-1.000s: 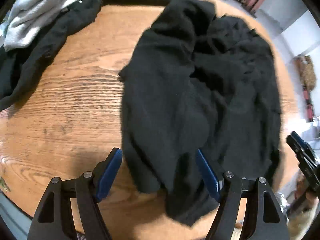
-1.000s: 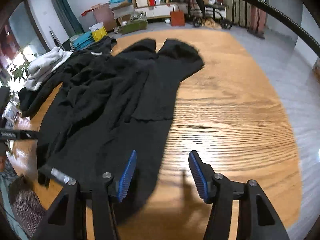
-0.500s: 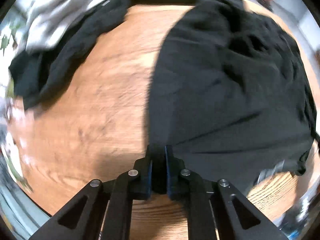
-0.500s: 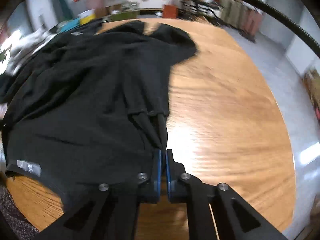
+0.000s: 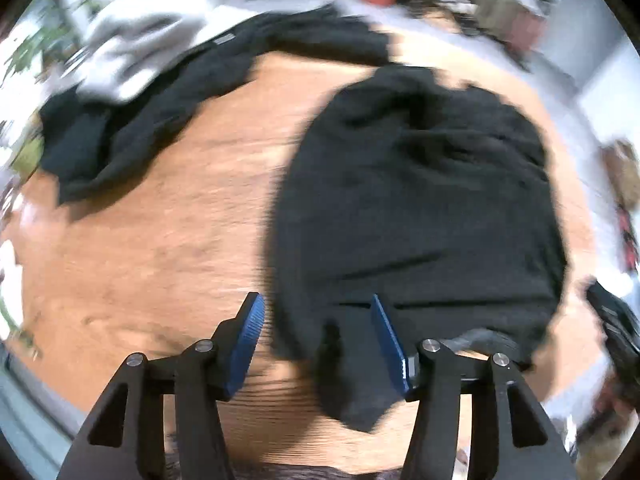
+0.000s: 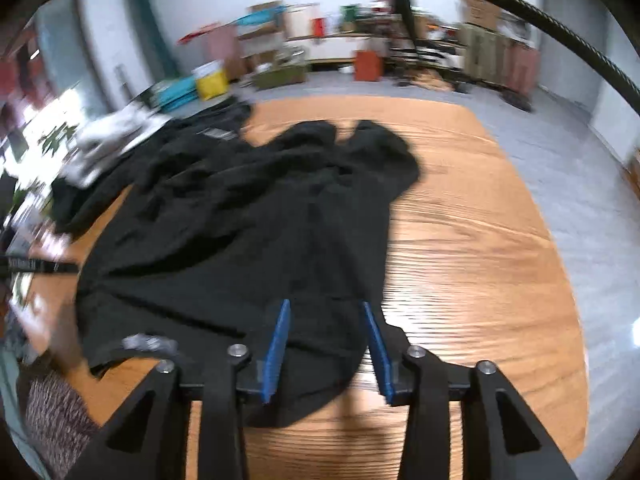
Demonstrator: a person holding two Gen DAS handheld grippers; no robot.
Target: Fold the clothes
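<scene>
Black garment (image 5: 420,208) lies spread over the wooden worktop (image 5: 168,248), its near hem reaching the edge where both tools hover. It looks roughly flattened, with creases across the middle and bunched cloth at the far end; I cannot tell whether any fold has been made, and in the right view (image 6: 248,232) it still reads as a loose, rumpled sheet. My judgement is that the task is early: the piece seems laid out and pulled somewhat smooth, while the folding itself remains.

Left gripper (image 5: 316,344) has its fingers (image 5: 248,344) apart and opening; a tongue of the hem lies below the gap, but the pads do not press on it. Right gripper (image 6: 326,348) likewise has its fingers (image 6: 276,348) apart and opening above the near edge of the cloth, gripping nothing.

At the far left a second dark garment (image 5: 132,132) and a pale one (image 5: 132,48) lie heaped, unfolded, so more work waits after this piece. Both views are blurred, so fine details of hems and sleeves cannot be made out.
</scene>
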